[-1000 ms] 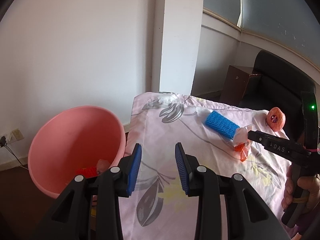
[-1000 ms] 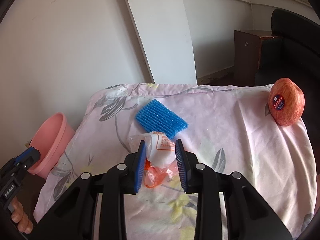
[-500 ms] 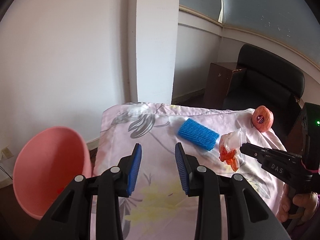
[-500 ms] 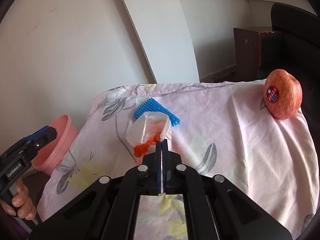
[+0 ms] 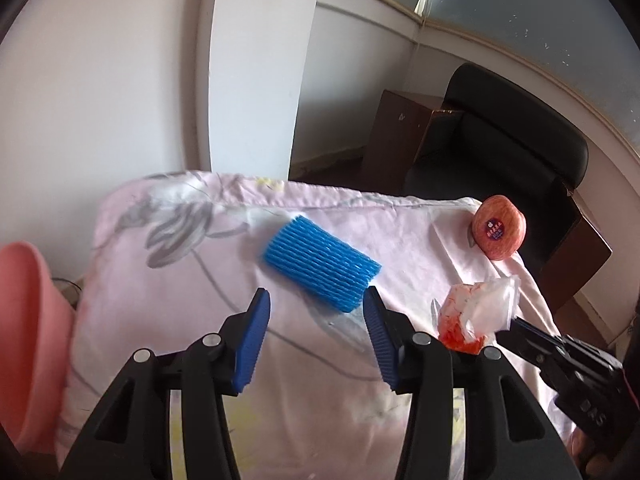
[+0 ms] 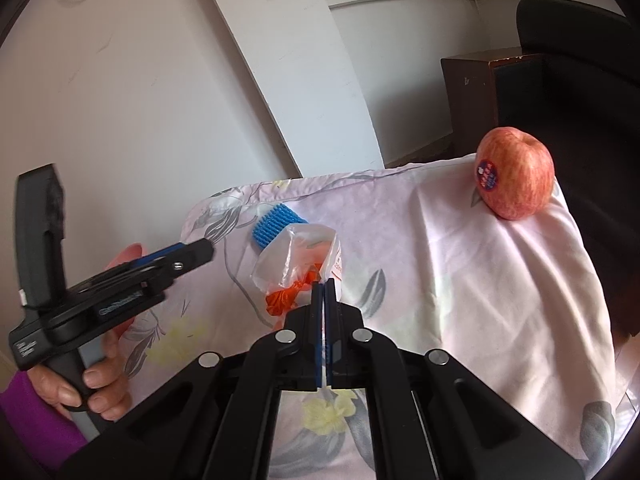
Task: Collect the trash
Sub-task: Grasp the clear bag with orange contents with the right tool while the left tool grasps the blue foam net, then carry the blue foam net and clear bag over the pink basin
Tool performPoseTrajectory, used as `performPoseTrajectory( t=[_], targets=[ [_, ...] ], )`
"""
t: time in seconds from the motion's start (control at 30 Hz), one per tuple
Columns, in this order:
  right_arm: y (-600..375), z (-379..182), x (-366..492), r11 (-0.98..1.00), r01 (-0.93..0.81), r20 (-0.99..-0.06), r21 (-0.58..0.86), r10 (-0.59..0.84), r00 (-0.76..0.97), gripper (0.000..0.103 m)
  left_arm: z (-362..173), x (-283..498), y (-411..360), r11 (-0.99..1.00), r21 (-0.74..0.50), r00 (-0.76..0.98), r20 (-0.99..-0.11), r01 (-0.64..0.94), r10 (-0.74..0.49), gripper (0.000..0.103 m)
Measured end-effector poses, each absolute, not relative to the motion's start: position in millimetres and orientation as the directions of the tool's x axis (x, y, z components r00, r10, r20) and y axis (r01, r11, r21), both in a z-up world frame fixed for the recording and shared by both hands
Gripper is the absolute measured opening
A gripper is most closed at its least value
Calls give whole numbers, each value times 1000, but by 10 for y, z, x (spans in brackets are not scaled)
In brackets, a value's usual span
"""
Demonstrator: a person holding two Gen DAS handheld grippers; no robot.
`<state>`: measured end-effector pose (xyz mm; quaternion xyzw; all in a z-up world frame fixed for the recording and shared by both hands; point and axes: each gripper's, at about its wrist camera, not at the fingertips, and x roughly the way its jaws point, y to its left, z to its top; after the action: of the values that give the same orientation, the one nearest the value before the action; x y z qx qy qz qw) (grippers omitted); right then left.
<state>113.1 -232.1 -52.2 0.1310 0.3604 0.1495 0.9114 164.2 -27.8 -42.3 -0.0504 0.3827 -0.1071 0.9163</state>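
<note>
Right gripper [image 6: 324, 285] sits centre of its wrist view, jaws clamped together on a crumpled clear plastic bag [image 6: 298, 254] with orange scraps inside; bag is lifted off the floral tablecloth [image 6: 460, 280], bunched just above the fingertips; in the left wrist view the same bag [image 5: 474, 314] shows at right, pinched at the tip of the right gripper [image 5: 506, 326]; left gripper [image 5: 316, 334] at lower centre of its view, jaws opening, nothing between them; blue foam net sleeve [image 5: 320, 268] lies flat on the cloth just beyond its fingertips, mid-frame; red apple [image 6: 516, 174] with sticker rests at upper right, near the cloth's far corner; pink bucket [image 5: 28, 340] at far left edge, beside the table; hand [image 6: 92, 384] with purple sleeve grips the left gripper's handle, lower left of right wrist view.
</note>
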Motion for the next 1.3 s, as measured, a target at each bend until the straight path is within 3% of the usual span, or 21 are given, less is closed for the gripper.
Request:
performPoseTrajectory(
  t=[0.43, 0.53, 0.6, 0.7, 1.3],
  targets=[
    [-2458, -525, 1104, 913, -165, -604, 374, 375, 704, 1, -784, 2129, -661, 991, -111, 630, -765, 78, -135, 47],
    [-2464, -505, 1096, 913, -163, -602, 375, 373, 706, 1, -835, 2146, -695, 993, -95, 631, -767, 68, -116, 36],
    [-2474, -497, 1097, 912, -162, -601, 378, 374, 706, 1, -835, 2127, -722, 992, -91, 634, -764, 85, -124, 17],
    [-2478, -499, 1092, 909, -161, -601, 383, 378, 704, 1, -807, 2071, -734, 992, -88, 640, -758, 93, -127, 5],
    [-2321, -377, 1000, 901, -215, -583, 377, 411, 701, 1, -250, 1325, -243, 991, -86, 724, -677, 102, -133, 4]
  ],
)
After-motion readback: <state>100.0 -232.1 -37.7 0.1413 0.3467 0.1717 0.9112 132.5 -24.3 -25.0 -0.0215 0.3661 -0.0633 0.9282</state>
